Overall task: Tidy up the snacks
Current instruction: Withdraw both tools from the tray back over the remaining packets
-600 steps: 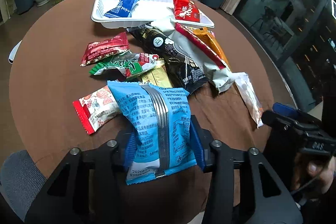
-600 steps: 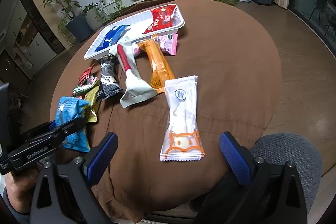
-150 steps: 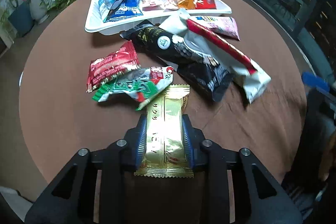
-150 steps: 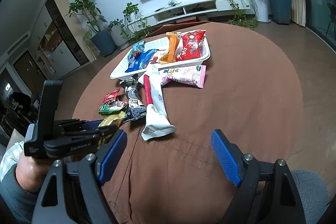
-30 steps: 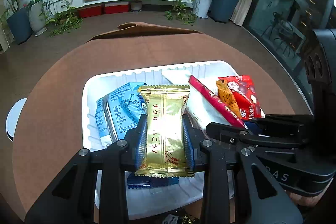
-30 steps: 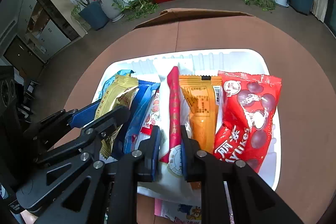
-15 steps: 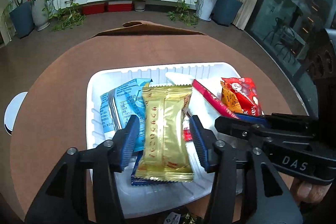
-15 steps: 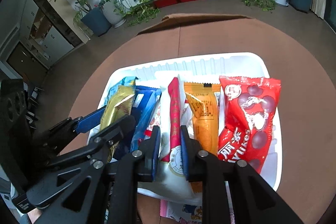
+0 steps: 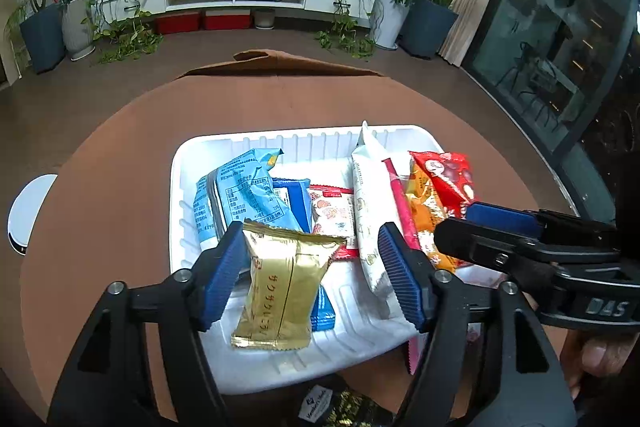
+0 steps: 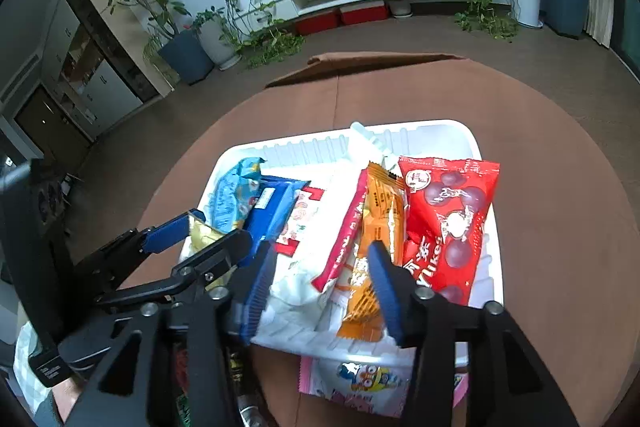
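Both our claws are opening over the white tray (image 9: 188,187) at the table's far edge: the left claw (image 9: 312,275) frees the gold packet (image 9: 284,291) onto the tray's near-left corner, and the right claw (image 10: 320,287) lets go of the white-and-red packet (image 10: 316,267) mid-tray. Most snacks are in; the pink packet (image 10: 356,379) and some half-hidden ones by the near rim remain.

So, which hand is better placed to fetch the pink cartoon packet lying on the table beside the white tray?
Right. The right tongs, opening over the white-and-red wrapper, hang just above the pink cartoon packet; the left tongs, opening around the gold foil packet, sit farther off.
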`<state>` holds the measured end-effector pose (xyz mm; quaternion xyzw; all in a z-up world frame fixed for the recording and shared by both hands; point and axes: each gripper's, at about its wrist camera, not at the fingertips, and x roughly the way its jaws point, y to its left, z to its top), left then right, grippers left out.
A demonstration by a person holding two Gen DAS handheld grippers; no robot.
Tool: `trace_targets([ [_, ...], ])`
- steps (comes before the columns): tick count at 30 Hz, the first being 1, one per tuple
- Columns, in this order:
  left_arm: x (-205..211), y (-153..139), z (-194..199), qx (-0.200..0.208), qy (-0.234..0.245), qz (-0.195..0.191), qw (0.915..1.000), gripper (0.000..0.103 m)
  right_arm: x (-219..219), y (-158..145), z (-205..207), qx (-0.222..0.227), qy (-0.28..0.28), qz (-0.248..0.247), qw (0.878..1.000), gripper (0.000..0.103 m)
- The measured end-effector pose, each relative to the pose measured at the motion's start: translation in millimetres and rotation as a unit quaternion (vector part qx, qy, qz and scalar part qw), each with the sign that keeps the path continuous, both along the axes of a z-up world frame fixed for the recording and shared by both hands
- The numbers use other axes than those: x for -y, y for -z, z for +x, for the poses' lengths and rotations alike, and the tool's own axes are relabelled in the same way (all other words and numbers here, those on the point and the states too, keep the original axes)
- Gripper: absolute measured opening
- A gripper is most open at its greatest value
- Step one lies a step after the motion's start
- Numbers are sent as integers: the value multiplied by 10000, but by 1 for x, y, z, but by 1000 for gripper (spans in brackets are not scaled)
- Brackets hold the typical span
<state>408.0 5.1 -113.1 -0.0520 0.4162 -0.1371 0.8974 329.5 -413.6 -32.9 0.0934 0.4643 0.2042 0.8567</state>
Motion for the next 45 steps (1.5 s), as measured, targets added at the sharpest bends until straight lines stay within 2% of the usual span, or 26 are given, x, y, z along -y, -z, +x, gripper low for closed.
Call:
trace_targets([
  [1, 0, -3, -4, 21, -2, -24, 10000, 76, 3, -4, -3, 66, -8, 71, 10000, 72],
  [2, -3, -8, -9, 73, -12, -57, 10000, 81, 5, -7, -6, 122, -28, 133, 9998, 76],
  [3, -6, -13, -16, 134, -17, -96, 9999, 92, 8, -12, -12, 219, -63, 248, 9994, 83],
  [4, -7, -17, -20, 173, -21, -125, 9998, 96, 11, -17, -18, 308, -116, 378, 9987, 93],
  [5, -10, -23, -28, 240, -29, -189, 9995, 103, 15, -23, -24, 412, -154, 514, 9977, 96],
  [7, -13, -33, -45, 310, -28, -214, 9993, 103, 22, -31, -38, 568, -293, 858, 9943, 103],
  [10, -18, -43, -70, 418, -46, -160, 9990, 103, 33, -42, -60, 733, -378, 1126, 9902, 103],
  [14, -31, -46, -117, 531, -159, -39, 9985, 103, 47, -46, -95, 938, -382, 986, 9900, 103],
  [18, -53, -27, -158, 262, -526, -158, 9981, 103, 62, -33, -127, 983, -326, 795, 9914, 103],
  [21, -64, -3, -187, -35, -748, -302, 9967, 103, 70, -16, -147, 812, -234, 756, 9936, 103],
  [23, -66, 12, -207, -215, -807, -439, 9955, 103, 72, -1, -159, 666, -219, 715, 9950, 103],
  [26, -58, 27, -225, -378, -733, -435, 9956, 103, 72, 12, -175, 601, -227, 627, 9960, 103],
  [32, -36, 39, -242, -531, -495, -402, 9966, 103, 66, 27, -190, 547, -334, 342, 9974, 102],
  [38, -34, 37, -241, -622, -531, -380, 9959, 103, 61, 16, -189, 754, -508, 75, 9958, 100],
  [41, -41, 34, -240, -612, -605, -413, 9954, 103, 47, 12, -183, 829, -764, -160, 9935, 94],
  [45, -49, 31, -235, -631, -664, -450, 9948, 103, 16, 10, -169, 830, -1244, -606, 9869, 78],
])
